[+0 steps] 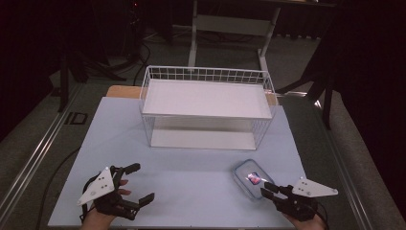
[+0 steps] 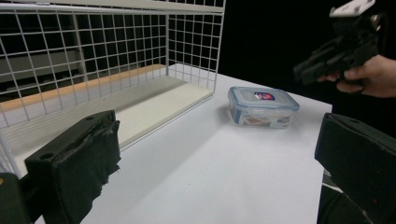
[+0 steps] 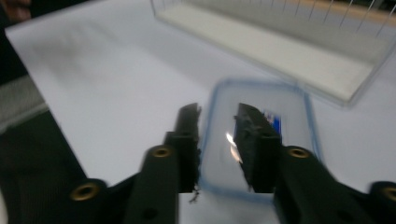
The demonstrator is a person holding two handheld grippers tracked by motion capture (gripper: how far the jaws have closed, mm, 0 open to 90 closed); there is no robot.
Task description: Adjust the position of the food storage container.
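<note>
The lidded plastic box lies on the counter just ahead of the right tongs, which hover narrowed above its near end without gripping, while the left tongs gape wide, well apart.

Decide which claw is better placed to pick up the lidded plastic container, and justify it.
Right. The right claw hovers directly over the lidded plastic container, jaws narrowed, whereas the left claw sits wide open across the table.
</note>
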